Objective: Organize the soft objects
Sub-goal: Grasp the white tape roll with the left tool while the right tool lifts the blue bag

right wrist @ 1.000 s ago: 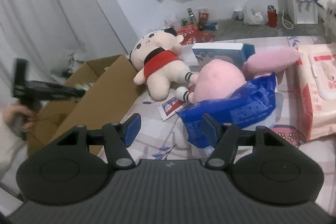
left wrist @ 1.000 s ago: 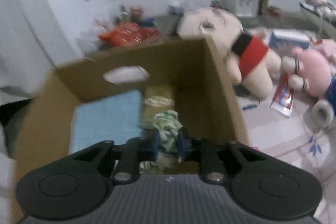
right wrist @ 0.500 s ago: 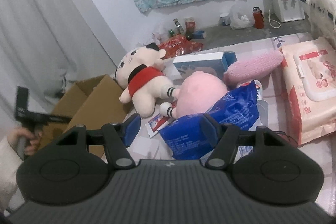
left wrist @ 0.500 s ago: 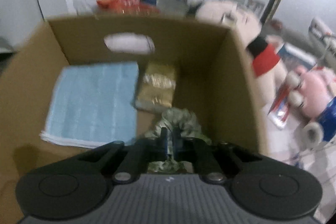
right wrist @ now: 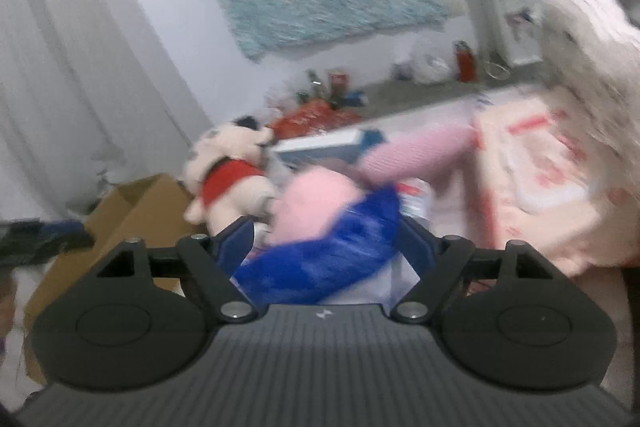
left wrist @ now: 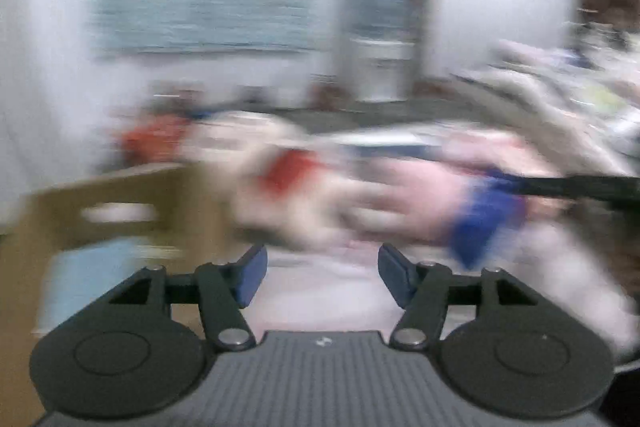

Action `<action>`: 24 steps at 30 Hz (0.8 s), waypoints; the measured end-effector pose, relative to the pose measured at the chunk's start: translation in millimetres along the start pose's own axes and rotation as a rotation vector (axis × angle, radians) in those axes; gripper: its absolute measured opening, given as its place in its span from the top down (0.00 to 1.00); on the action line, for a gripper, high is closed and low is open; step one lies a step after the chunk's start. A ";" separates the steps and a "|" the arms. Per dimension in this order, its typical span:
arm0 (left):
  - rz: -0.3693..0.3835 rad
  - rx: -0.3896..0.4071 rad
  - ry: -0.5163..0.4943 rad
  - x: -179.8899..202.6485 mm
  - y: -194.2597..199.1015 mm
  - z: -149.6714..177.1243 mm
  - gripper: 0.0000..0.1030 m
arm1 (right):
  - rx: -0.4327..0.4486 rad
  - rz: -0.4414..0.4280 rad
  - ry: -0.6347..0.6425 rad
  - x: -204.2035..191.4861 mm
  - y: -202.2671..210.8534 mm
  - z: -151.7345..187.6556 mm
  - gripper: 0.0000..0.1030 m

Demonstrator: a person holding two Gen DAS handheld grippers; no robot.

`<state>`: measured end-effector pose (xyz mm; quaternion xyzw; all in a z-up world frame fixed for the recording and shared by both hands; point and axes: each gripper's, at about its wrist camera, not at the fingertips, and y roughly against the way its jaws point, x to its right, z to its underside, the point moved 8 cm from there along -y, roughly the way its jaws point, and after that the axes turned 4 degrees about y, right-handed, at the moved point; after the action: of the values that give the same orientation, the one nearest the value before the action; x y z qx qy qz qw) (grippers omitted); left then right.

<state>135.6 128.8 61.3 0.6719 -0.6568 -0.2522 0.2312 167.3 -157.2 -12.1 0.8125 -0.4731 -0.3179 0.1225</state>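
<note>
Though blurred, pink plush toy [right wrist: 316, 199] in crumpled blue wrap [right wrist: 320, 259].

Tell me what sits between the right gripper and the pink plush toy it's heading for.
A crinkled blue plastic bag lies right between the open jaws of the right gripper, in front of the pink plush toy, which rests partly on or behind it. Closing now would likely catch the bag first. Nothing else visible blocks the approach.
</note>
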 end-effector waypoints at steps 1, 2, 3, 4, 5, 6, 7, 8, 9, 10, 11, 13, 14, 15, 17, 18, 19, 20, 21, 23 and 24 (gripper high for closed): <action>0.095 -0.006 -0.010 28.0 -3.5 4.6 0.41 | -0.006 0.003 -0.017 6.9 0.4 1.9 0.22; 0.156 -0.019 -0.036 51.7 -9.0 11.2 0.46 | -0.007 0.009 -0.035 13.9 0.8 2.1 0.21; 0.196 -0.035 -0.076 75.8 -17.2 19.4 0.49 | -0.004 0.013 -0.047 19.1 1.4 1.5 0.20; 0.217 -0.052 -0.125 97.6 -28.9 28.3 0.50 | -0.001 0.011 -0.054 23.0 1.2 0.6 0.19; 0.229 -0.071 -0.156 112.8 -39.3 36.3 0.51 | 0.003 0.004 -0.057 25.1 0.6 -0.5 0.18; 0.250 -0.098 -0.171 125.9 -50.4 44.7 0.52 | 0.008 -0.005 -0.062 26.7 -0.4 -1.8 0.18; 0.269 -0.123 -0.157 132.6 -61.4 50.8 0.53 | 0.010 -0.013 -0.064 27.5 -1.7 -2.7 0.18; 0.280 -0.143 -0.133 135.1 -69.5 57.0 0.57 | 0.010 -0.022 -0.063 28.1 -3.9 -3.6 0.17; 0.283 -0.157 -0.101 135.3 -78.9 60.1 0.59 | 0.011 -0.024 -0.063 28.6 -6.0 -4.8 0.17; 0.282 -0.158 -0.065 132.9 -87.9 60.3 0.60 | 0.010 -0.028 -0.060 28.5 -8.6 -5.8 0.16; 0.282 -0.149 -0.035 128.4 -91.7 60.0 0.65 | 0.005 -0.032 -0.057 28.5 -11.6 -6.3 0.16; 0.294 -0.136 0.024 125.7 -97.1 57.9 0.82 | -0.008 -0.042 -0.060 29.4 -18.3 -6.4 0.15; 0.307 -0.138 0.048 124.8 -100.8 59.0 0.81 | -0.016 -0.048 -0.067 30.3 -21.6 -5.3 0.15; 0.315 -0.144 0.062 124.5 -105.1 58.9 0.81 | -0.033 -0.060 -0.077 31.1 -26.6 -2.8 0.15; 0.320 -0.141 0.080 122.0 -116.7 58.7 0.82 | -0.071 -0.078 -0.093 30.6 -34.4 2.8 0.15; 0.315 -0.130 0.082 121.1 -115.7 57.4 0.82 | -0.091 -0.082 -0.102 30.0 -39.1 6.3 0.15; 0.305 -0.119 0.076 120.8 -114.4 57.2 0.82 | -0.099 -0.081 -0.110 29.7 -42.4 8.8 0.15; 0.296 -0.106 0.061 121.0 -113.1 58.9 0.82 | -0.095 -0.076 -0.121 29.6 -44.7 10.0 0.15; 0.293 -0.099 0.044 123.5 -112.1 59.4 0.82 | -0.093 -0.075 -0.133 30.2 -47.1 10.3 0.15; 0.295 -0.089 0.014 125.8 -108.8 61.9 0.82 | -0.096 -0.073 -0.140 30.2 -50.0 13.8 0.31; 0.299 -0.086 0.010 126.3 -106.5 63.1 0.82 | -0.095 -0.080 -0.140 28.8 -49.3 15.3 0.38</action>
<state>177.9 7.2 -59.8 0.5576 -0.7369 -0.2394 0.2980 201.7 -154.3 -60.1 0.7998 -0.4320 -0.4006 0.1147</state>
